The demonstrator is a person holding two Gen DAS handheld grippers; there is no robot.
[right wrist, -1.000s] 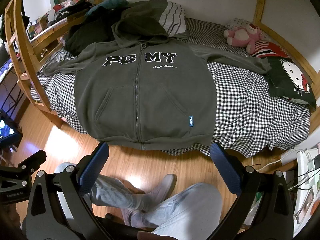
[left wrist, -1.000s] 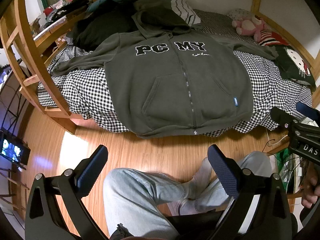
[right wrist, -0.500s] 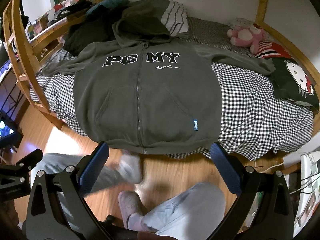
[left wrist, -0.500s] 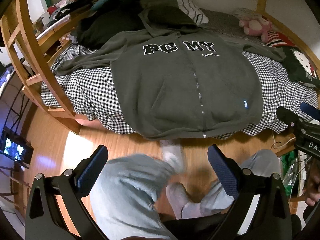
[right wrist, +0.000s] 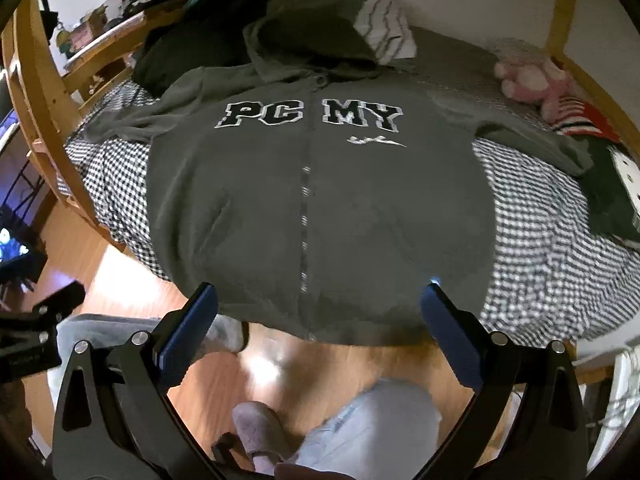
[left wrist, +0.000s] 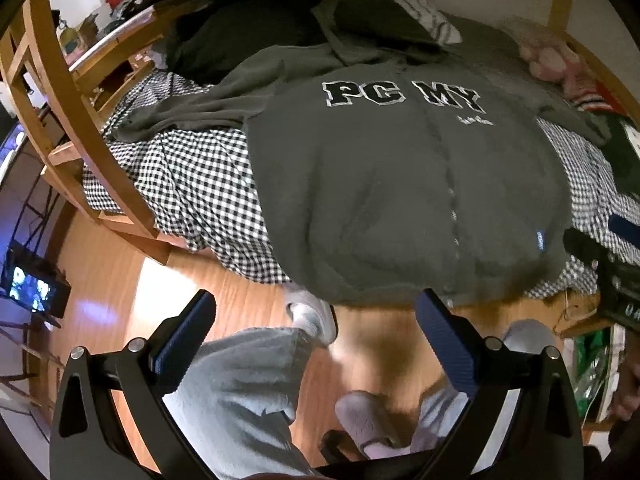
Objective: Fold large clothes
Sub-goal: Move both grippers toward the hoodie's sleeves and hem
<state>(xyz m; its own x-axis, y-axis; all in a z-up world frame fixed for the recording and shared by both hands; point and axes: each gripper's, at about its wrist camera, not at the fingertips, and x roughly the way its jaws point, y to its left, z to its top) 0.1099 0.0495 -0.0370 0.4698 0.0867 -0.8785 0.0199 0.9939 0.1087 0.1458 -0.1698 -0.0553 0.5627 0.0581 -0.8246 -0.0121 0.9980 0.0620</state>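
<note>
Hoodie [right wrist: 320, 208], grey-green, zip-front, lies face up and spread flat on the bed [right wrist: 540, 248], which is covered in black-and-white check. Lettering "PC MY" runs across the chest. Zip closed down the middle. Hood [right wrist: 316, 40] points toward the wall and rests against a striped pillow [right wrist: 384, 28]. Both sleeves are stretched outward, one to each side. The hem hangs just over the near edge of the mattress; a small blue tag sits near the hem on the side by the right finger in the right wrist view.

Left hand-held gripper [left wrist: 316, 340]: fingers spread wide, nothing between them, held above the wooden floor [left wrist: 112, 272], short of the hem. Right hand-held gripper [right wrist: 320, 332]: also wide open and empty, fingertips level with the hem, apart from the cloth as far as I can tell.

Below both: the person's legs in light grey trousers [left wrist: 244, 392] and feet in pale socks or slippers, blurred.

Further out: dark clothes heaped by the hood, a pink plush toy [right wrist: 524, 76] and a dark cushion [right wrist: 612, 192] along the bed's far right, a wooden bed frame [left wrist: 72, 92] at left.
</note>
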